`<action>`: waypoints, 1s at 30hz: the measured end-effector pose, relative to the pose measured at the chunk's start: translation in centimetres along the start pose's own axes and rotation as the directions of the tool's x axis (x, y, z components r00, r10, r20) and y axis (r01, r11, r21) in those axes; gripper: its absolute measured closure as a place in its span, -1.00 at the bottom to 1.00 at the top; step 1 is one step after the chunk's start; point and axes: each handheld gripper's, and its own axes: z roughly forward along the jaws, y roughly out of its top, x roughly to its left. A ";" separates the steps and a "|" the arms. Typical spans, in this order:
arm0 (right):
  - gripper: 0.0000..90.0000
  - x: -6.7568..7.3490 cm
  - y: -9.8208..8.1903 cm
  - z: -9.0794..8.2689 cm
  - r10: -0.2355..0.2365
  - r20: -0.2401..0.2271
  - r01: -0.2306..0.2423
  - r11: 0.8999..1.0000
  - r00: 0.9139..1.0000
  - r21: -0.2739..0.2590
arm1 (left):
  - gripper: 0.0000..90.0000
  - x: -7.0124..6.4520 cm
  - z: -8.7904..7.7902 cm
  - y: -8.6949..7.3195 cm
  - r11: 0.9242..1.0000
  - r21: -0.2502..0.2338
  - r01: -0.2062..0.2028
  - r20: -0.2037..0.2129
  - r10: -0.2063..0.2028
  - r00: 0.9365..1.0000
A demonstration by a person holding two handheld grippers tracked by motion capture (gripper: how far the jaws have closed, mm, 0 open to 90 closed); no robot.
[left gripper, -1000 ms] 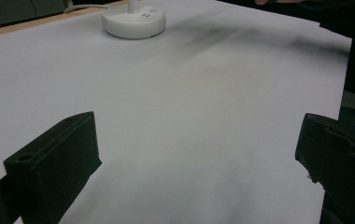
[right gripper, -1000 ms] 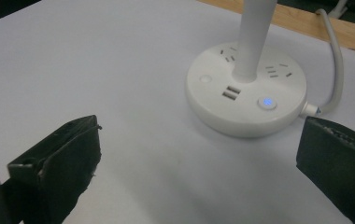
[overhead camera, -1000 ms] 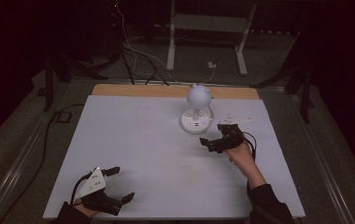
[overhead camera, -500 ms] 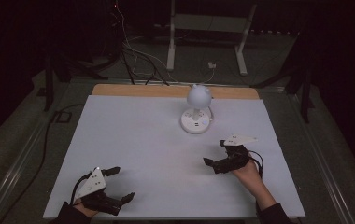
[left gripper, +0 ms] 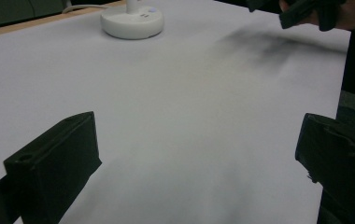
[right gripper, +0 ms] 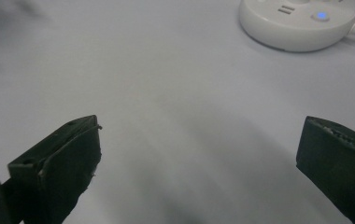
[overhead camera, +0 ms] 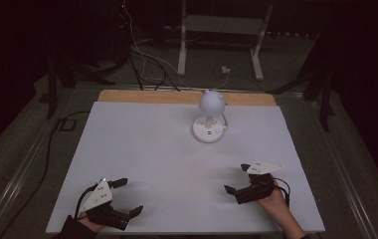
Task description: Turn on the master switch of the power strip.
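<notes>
left gripper (overhead camera: 125,196): sitting wide open at the near desk (overhead camera: 142,149) edge, holding nothing
right gripper (overhead camera: 238,178): hovering gaping, empty too
lamp (overhead camera: 210,119): standing far back, untouched right now; looks like nothing's being grabbed yet

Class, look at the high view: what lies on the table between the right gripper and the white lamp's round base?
Nothing: between the right gripper and the lamp's round base there is just bare white table, as the high view and right gripper view both show.
</notes>
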 end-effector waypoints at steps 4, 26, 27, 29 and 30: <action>-1.00 0.2 -0.8 -0.7 -0.004 0.001 0.004 1.000 1.000 0.010 | -1.00 0.0 0.0 0.0 1.000 0.000 0.001 0.001 -0.001 1.000; -1.00 -0.6 -6.2 -5.6 -0.048 0.149 0.034 0.995 0.988 0.094 | -1.00 -0.1 0.1 0.0 1.000 0.006 -0.006 0.008 0.006 1.000; -1.00 -0.7 -6.4 -5.7 -0.051 0.156 0.035 0.994 0.986 0.101 | -1.00 -0.1 0.1 0.0 1.000 0.006 -0.006 0.009 0.006 1.000; -1.00 -1.0 -6.8 -6.0 -0.045 0.167 0.027 0.994 0.985 0.109 | -0.99 -0.1 0.1 0.0 1.000 0.005 -0.004 0.008 0.004 1.000; -1.00 -1.1 -7.0 -6.1 -0.043 0.175 0.024 0.993 0.984 0.113 | -1.00 -0.1 0.1 0.0 1.000 0.005 -0.004 0.008 0.004 1.000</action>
